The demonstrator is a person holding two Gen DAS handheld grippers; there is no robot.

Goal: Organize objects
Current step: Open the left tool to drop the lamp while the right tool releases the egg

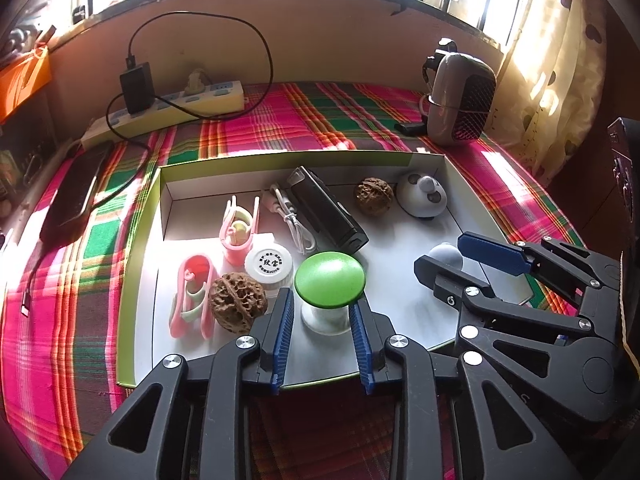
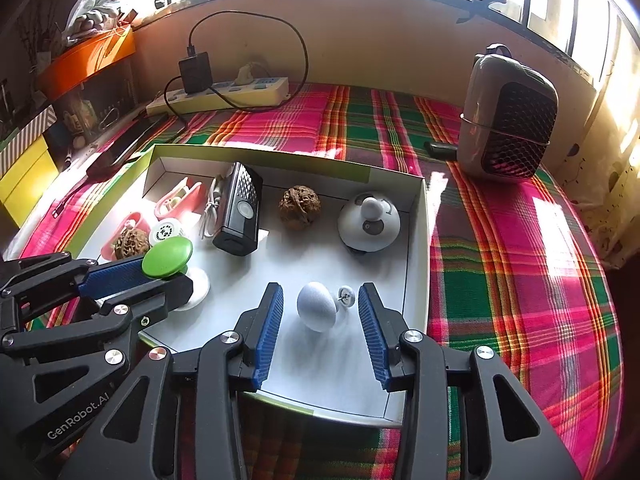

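Note:
A shallow white box with a green rim point(image 1: 400, 296) lies on plaid cloth. In it stands a green-capped knob point(image 1: 330, 278) on a clear stem. My left gripper point(image 1: 321, 296) is open, a pad on each side of the stem with gaps showing. A grey ball-headed knob point(image 2: 316, 306) lies tilted near the box's front right corner. My right gripper point(image 2: 321, 288) is open around it without touching. The box also holds two walnuts point(image 1: 237, 304) point(image 1: 373, 195), two pink clips point(image 1: 192, 296), a white lidded jar point(image 1: 268, 266), a black device point(image 1: 328, 208), a white cable point(image 1: 292, 220) and a white dome point(image 1: 422, 198).
A power strip point(image 1: 180, 104) with a black charger and looping cable lies at the back left. A dark phone point(image 1: 76, 196) rests left of the box. A grey mesh-fronted appliance point(image 2: 508, 128) stands at the back right. An orange box point(image 2: 88, 60) is on shelves to the left.

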